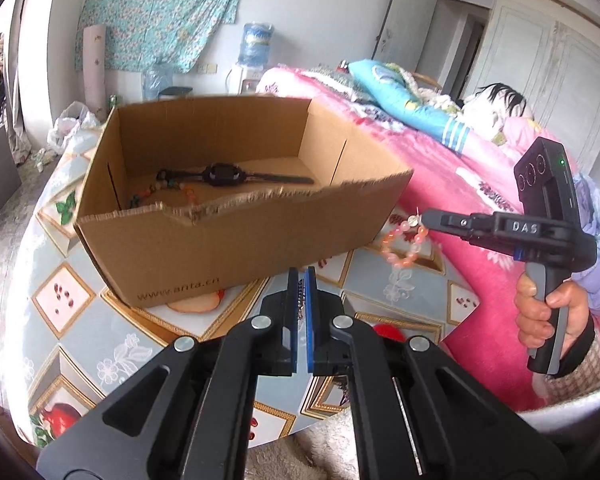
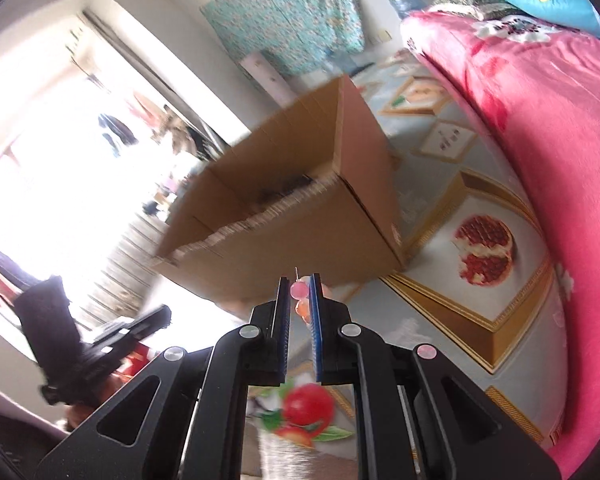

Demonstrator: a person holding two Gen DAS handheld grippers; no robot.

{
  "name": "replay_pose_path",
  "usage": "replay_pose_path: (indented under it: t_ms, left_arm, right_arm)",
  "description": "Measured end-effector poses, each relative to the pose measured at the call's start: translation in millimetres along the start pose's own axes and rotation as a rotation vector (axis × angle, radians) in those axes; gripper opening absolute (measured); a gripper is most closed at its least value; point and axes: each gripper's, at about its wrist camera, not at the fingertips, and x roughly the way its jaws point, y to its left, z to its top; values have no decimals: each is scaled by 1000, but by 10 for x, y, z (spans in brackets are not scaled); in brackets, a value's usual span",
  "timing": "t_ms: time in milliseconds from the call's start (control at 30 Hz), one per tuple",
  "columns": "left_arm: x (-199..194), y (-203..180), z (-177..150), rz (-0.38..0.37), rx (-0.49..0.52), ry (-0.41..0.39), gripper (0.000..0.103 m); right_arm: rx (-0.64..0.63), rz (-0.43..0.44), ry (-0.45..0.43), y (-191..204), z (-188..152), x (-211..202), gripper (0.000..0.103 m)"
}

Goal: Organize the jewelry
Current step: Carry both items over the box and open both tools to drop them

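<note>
An open cardboard box [image 1: 236,216] stands on the table, and it also shows in the right wrist view [image 2: 300,216]. Inside lie a black watch [image 1: 224,174] and a beaded bracelet [image 1: 168,190]. My right gripper [image 1: 422,218] is shut on a pink-orange bead bracelet [image 1: 404,246] that hangs in the air just right of the box; the beads show between its pads [image 2: 300,294]. My left gripper [image 1: 302,280] is shut on a thin metal chain [image 1: 300,300], in front of the box's near wall.
The table [image 1: 72,300] wears a fruit-patterned cloth. A bed with a pink blanket [image 1: 452,168] runs along its right side, with a blue pillow [image 1: 412,96] on it. A water dispenser [image 1: 254,48] stands behind the box.
</note>
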Motion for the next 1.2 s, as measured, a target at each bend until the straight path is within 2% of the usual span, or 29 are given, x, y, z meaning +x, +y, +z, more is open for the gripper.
replay_pose_path:
  t_ms: [200, 333, 400, 500, 600, 767, 833, 900, 1067, 1200]
  left_arm:
    - [-247, 70, 303, -45, 13, -81, 2]
    - [-349, 194, 596, -46, 22, -140, 2]
    - [-338, 264, 717, -34, 20, -154, 2]
    - [-261, 381, 832, -20, -3, -161, 2]
    - [-151, 515, 897, -20, -43, -150, 2]
    - [25, 681, 941, -22, -87, -111, 2]
    - [114, 739, 962, -24, -103, -88, 2]
    - [194, 775, 980, -29, -117, -68, 2]
    - [369, 803, 1052, -45, -138, -18, 2]
    - [547, 777, 1159, -67, -148, 41, 2]
  right_arm:
    - [-44, 96, -69, 285, 329, -202, 10]
    - [-110, 110, -82, 476, 619, -183, 10]
    - [-139, 96, -61, 533, 770, -76, 10]
    - [-175, 63, 1, 549, 969, 189, 10]
    - [-192, 5, 98, 489, 1096, 524, 10]
    - [-266, -122, 324, 445, 1101, 1105, 10]
    - [-321, -228, 375, 446, 1065, 1250, 11]
    - [-391, -296, 376, 466, 1050, 1281, 11]
    - [-358, -283, 326, 408, 1117, 1141, 11]
    - [-313, -257, 240, 332, 1189, 927, 11]
